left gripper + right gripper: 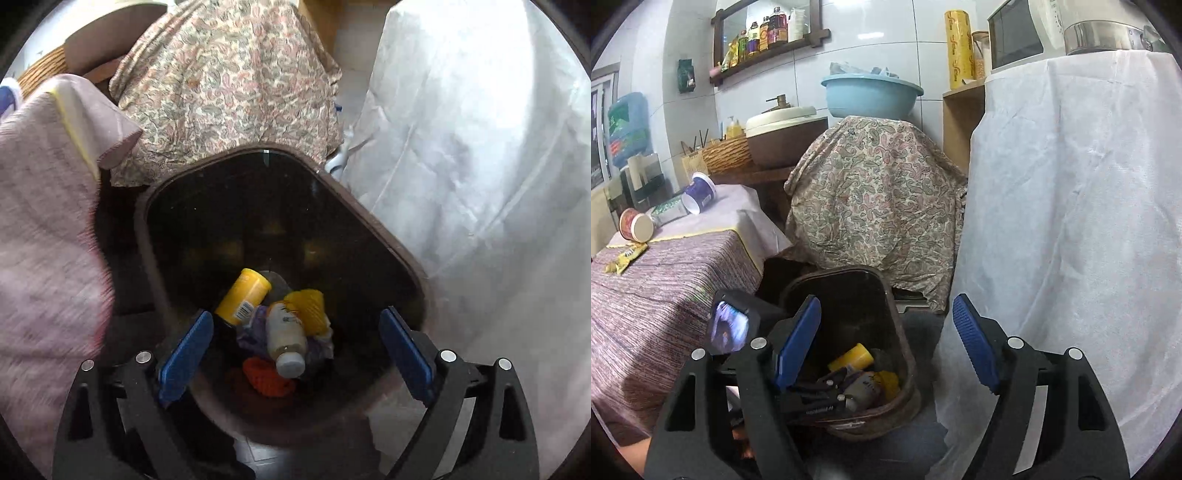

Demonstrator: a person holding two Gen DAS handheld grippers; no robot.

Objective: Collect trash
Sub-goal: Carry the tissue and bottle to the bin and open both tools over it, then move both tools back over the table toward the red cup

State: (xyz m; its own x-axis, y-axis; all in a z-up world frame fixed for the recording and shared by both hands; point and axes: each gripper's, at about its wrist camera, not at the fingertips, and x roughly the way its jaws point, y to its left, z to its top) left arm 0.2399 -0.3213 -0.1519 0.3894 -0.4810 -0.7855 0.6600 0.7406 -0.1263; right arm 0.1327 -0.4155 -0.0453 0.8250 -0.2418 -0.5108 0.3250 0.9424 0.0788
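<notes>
A dark brown trash bin (391, 236) stands on the floor; it also shows in the right wrist view (886, 295). Inside lie a yellow can (243, 295), a white bottle (286, 336), a yellow cup (308, 306) and an orange piece (267, 376). My left gripper (295, 350) is open and empty, right above the bin's mouth; its body shows in the right wrist view (812, 398) over the bin. My right gripper (886, 343) is open and empty, beside and above the bin. On the table lie a blue cup (700, 192), a red cup (635, 225), a green wrapper (668, 210) and a yellow wrapper (626, 258).
The table with a purple striped cloth (665, 295) is left of the bin. A paisley-covered stand (871, 199) is behind it, with a blue basin (871, 92) on top. A white-draped unit (1071, 221) rises on the right, close to the bin.
</notes>
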